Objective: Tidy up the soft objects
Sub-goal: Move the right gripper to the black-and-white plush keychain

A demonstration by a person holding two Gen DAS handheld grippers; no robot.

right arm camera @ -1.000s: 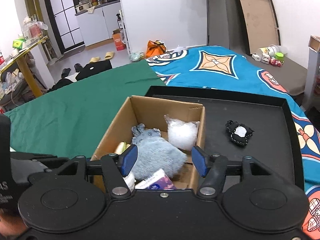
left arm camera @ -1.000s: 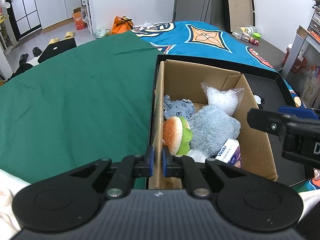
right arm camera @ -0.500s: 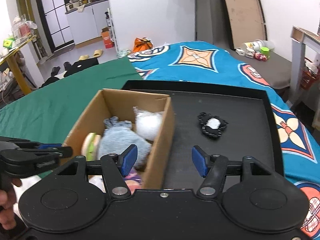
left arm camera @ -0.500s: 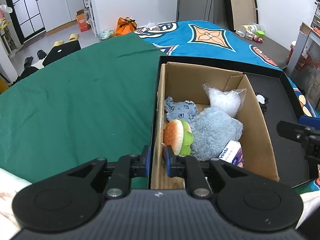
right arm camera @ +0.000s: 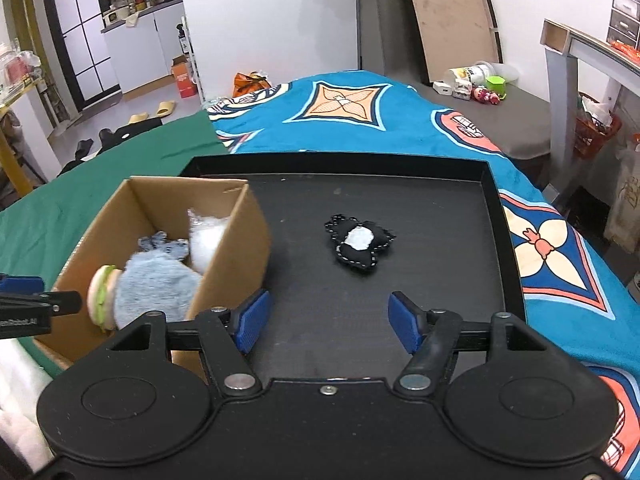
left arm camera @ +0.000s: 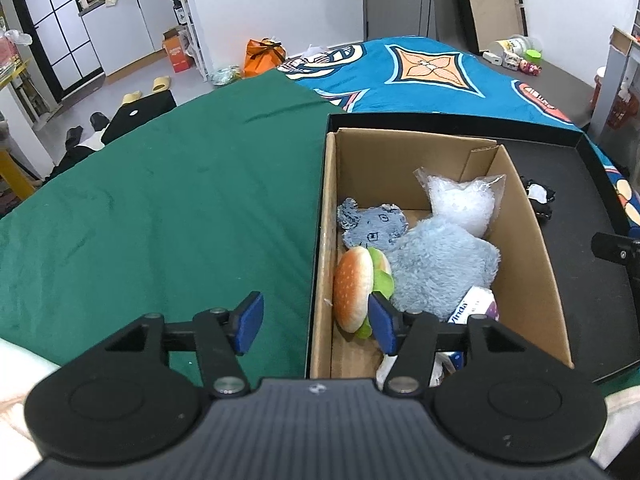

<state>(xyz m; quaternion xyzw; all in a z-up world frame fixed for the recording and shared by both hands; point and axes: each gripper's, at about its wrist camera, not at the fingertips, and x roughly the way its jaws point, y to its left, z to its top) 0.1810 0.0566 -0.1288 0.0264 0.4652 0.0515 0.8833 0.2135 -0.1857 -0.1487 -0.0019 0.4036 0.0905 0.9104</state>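
Note:
A cardboard box (left arm camera: 536, 264) stands at the left of a black tray (right arm camera: 420, 208). It holds a burger plush (left arm camera: 356, 288), a fluffy blue plush (left arm camera: 440, 268), a denim-look toy (left arm camera: 376, 226), a bag of white stuffing (left arm camera: 460, 204) and a tissue pack (left arm camera: 474, 306). The box also shows in the right wrist view (right arm camera: 236, 240). A black-and-white plush (right arm camera: 358, 242) lies alone on the tray. My left gripper (left arm camera: 316, 322) is open and empty, straddling the box's left wall. My right gripper (right arm camera: 328, 322) is open and empty, above the tray in front of that plush.
The tray rests on a bed with a green sheet (left arm camera: 160, 208) at left and a blue patterned blanket (right arm camera: 380, 120) behind and right. A grey shelf unit (right arm camera: 580, 80) stands at far right. Small items (right arm camera: 480, 80) lie beyond the bed.
My left gripper was shut on the box's left wall and has opened. My right gripper has swung right from over the box to over the open tray, facing the black-and-white plush.

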